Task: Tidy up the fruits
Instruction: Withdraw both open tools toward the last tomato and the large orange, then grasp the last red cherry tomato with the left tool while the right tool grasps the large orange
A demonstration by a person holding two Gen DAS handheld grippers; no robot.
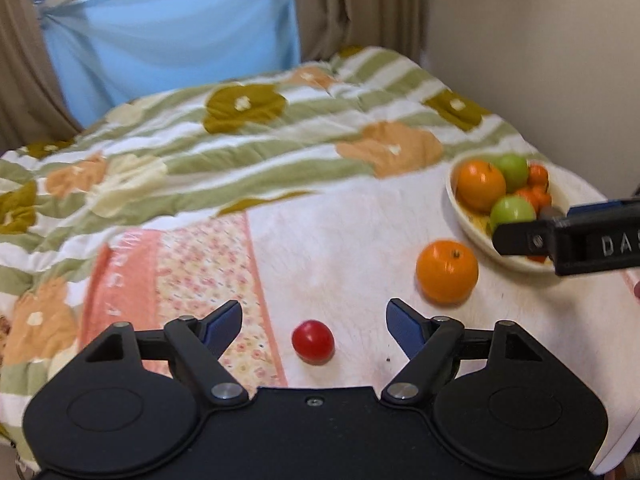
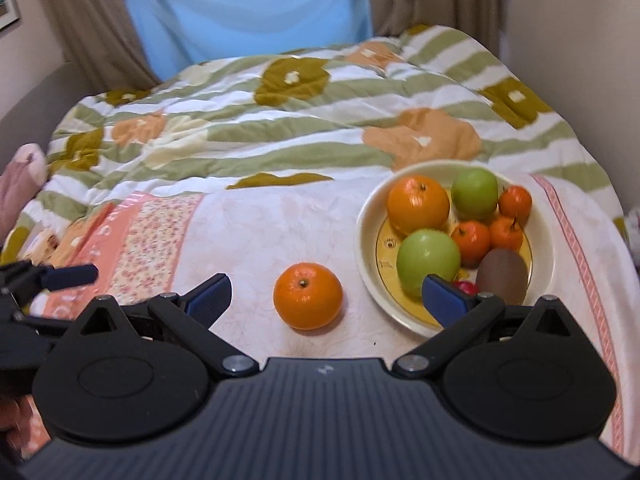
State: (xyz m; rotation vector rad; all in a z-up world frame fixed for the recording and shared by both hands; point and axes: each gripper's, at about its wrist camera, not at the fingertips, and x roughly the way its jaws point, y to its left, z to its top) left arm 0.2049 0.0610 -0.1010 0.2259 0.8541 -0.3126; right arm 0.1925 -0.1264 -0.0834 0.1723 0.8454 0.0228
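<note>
Fruit waits on the bed. Left gripper [image 1: 314,322] is spread wide, holding nothing, with a small red fruit [image 1: 313,341] lying between its fingers. Right gripper [image 2: 326,294] is spread wide too; a loose orange [image 2: 307,295] sits between its fingers, and the bowl [image 2: 368,216] of fruit is just right.

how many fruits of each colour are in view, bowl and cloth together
orange: 5, two big and three small
green: 2
red: 2
brown: 1
total: 10
</note>
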